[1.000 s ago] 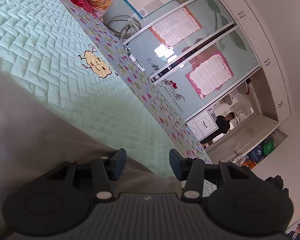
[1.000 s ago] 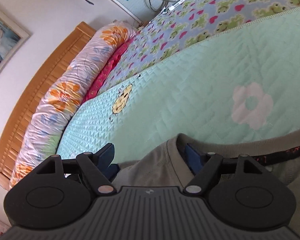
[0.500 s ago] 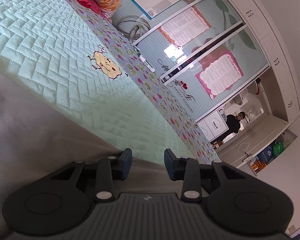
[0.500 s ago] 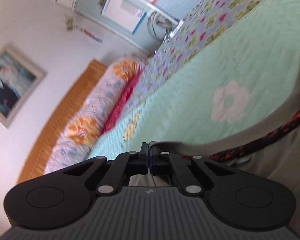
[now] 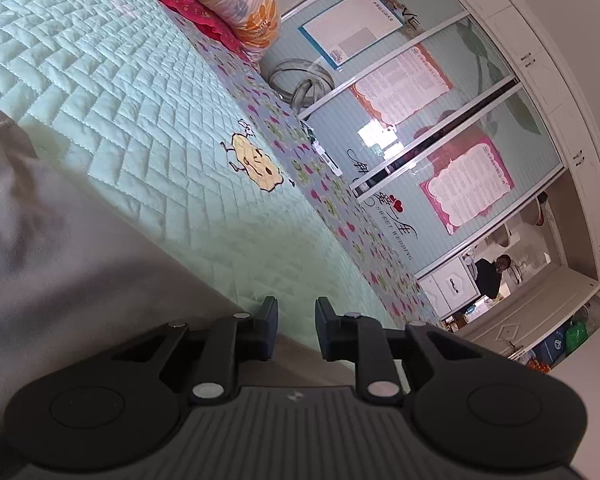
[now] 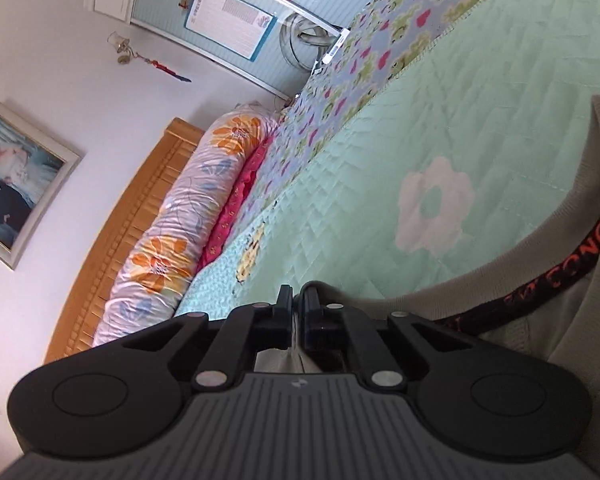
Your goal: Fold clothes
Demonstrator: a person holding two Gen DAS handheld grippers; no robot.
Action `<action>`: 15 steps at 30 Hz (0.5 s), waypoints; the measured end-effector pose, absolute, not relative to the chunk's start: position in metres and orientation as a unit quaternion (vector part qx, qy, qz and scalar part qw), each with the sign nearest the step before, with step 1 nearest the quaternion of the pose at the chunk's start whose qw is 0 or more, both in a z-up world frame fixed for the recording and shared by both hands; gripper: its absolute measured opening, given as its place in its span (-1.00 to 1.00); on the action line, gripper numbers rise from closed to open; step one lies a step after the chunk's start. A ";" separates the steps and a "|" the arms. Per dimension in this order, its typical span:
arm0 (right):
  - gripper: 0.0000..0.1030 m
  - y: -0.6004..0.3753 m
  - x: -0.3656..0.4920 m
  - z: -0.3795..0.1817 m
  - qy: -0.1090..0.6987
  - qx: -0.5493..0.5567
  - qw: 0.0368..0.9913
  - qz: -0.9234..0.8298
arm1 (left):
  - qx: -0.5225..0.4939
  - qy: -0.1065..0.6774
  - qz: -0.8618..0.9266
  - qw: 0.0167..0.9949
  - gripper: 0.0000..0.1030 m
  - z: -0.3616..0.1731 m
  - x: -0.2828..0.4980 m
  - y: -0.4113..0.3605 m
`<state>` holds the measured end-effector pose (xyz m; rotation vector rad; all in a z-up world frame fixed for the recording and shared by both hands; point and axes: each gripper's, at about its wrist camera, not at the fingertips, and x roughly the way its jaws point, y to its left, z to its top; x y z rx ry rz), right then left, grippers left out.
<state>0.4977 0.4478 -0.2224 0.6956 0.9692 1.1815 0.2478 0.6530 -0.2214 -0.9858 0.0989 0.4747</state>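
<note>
A khaki T-shirt (image 5: pixel 80 280) lies on the mint quilted bedspread (image 5: pixel 140 120). In the right wrist view its collar (image 6: pixel 500 276) curves past a black neck tape with orange letters (image 6: pixel 560 276). My right gripper (image 6: pixel 298 300) is shut on a fold of the shirt beside the collar, and cloth shows pinched behind the pads. My left gripper (image 5: pixel 296 320) sits low over the shirt's edge. Its jaws are closing with a narrow gap left; cloth lies in the gap and below it, and the pads do not press on it.
A floral rolled duvet (image 6: pixel 172 248) and a red pillow (image 6: pixel 236 208) lie against the wooden headboard (image 6: pixel 132 220). A frog-print sheet (image 5: pixel 340 208) borders the quilt. Sliding wardrobe doors (image 5: pixel 420 128) stand beyond the bed. A person (image 5: pixel 490 276) stands far off in a doorway.
My right gripper went from wide open around the collar area to shut on the shirt. My left gripper's jaws narrowed step by step over the shirt's edge, and its view tilted slightly.
</note>
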 end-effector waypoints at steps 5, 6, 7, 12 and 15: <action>-0.99 0.446 0.492 -0.216 0.415 0.289 0.698 0.507 | -0.471 0.042 0.232 0.850 -0.56 -0.220 0.244 0.655; -1.00 0.447 0.492 -0.215 0.415 0.281 0.706 0.501 | -0.472 0.040 0.233 0.849 -0.56 -0.220 0.244 0.655; -1.00 0.448 0.491 -0.214 0.415 0.273 0.713 0.495 | -0.474 0.037 0.233 0.848 -0.56 -0.219 0.242 0.655; -1.00 0.451 0.479 -0.202 0.393 0.209 0.768 0.461 | -0.477 0.015 0.239 0.846 -0.26 -0.213 0.234 0.654; -0.90 0.443 0.465 -0.188 0.348 0.176 0.810 0.437 | -0.446 -0.007 0.234 0.864 0.15 -0.198 0.228 0.645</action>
